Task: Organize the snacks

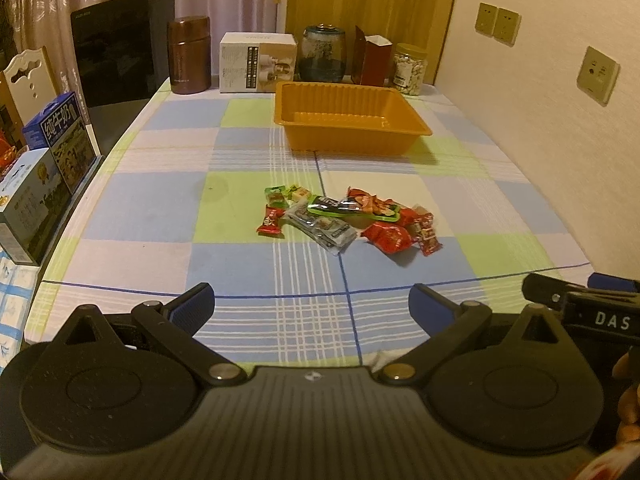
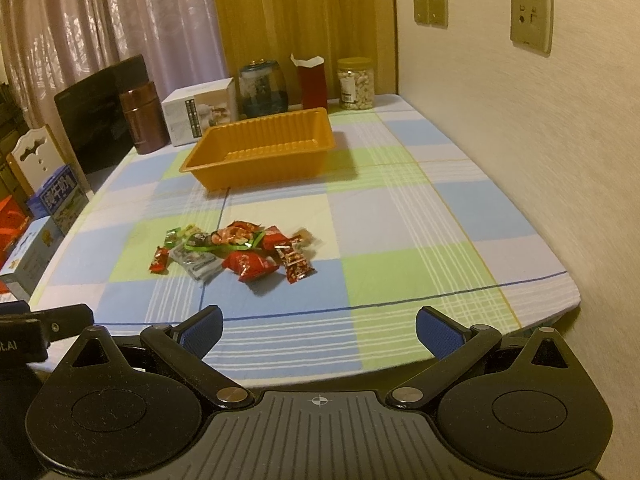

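A loose pile of wrapped snacks (image 1: 348, 220) (image 2: 236, 252) lies in the middle of the checked tablecloth: red, green and silver packets. Behind it stands an orange plastic tray (image 1: 352, 118) (image 2: 260, 152) with nothing inside. My left gripper (image 1: 310, 306) hovers open near the table's front edge, well short of the pile, nothing between its blue pads. My right gripper (image 2: 318, 330) is open too, over the front edge, to the right of the pile. Part of the right gripper (image 1: 580, 300) shows at the right edge of the left wrist view.
Along the back edge stand a brown flask (image 1: 189, 56), a white box (image 1: 258, 62), a glass jar (image 1: 323, 54), a red carton (image 1: 372, 60) and a jar of nuts (image 1: 409, 69). Milk cartons (image 1: 60, 140) and a black panel (image 1: 120, 48) sit left. A wall (image 2: 520, 140) borders the right.
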The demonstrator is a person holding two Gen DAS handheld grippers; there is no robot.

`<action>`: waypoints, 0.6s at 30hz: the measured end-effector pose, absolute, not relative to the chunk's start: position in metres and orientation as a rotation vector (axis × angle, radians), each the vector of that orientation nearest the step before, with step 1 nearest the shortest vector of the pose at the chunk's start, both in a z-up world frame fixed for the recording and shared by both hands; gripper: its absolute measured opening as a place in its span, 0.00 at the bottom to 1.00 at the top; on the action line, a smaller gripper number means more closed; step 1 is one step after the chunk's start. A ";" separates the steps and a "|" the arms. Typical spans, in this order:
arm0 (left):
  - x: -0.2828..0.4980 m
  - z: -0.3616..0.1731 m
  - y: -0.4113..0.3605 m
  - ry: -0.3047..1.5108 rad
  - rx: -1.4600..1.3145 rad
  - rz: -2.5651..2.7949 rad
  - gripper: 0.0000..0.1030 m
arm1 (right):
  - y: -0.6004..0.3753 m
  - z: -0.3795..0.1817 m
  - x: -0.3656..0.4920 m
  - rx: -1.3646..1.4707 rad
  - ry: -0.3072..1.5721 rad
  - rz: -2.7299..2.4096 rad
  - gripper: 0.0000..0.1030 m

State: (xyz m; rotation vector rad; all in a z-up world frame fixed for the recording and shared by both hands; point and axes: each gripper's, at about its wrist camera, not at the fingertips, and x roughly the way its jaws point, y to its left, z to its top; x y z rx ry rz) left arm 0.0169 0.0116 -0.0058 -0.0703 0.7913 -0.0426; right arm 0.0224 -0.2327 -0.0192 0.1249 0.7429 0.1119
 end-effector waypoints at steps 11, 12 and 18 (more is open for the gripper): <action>0.060 -0.029 0.036 0.805 -0.099 -0.014 0.99 | -0.227 -0.039 0.055 0.114 0.717 0.141 0.99; 0.065 -0.032 0.038 0.811 -0.107 -0.012 0.99 | -0.227 -0.040 0.058 0.112 0.715 0.143 0.99; 0.093 -0.050 0.049 0.832 -0.117 -0.015 0.99 | -0.221 -0.056 0.089 0.096 0.718 0.159 0.90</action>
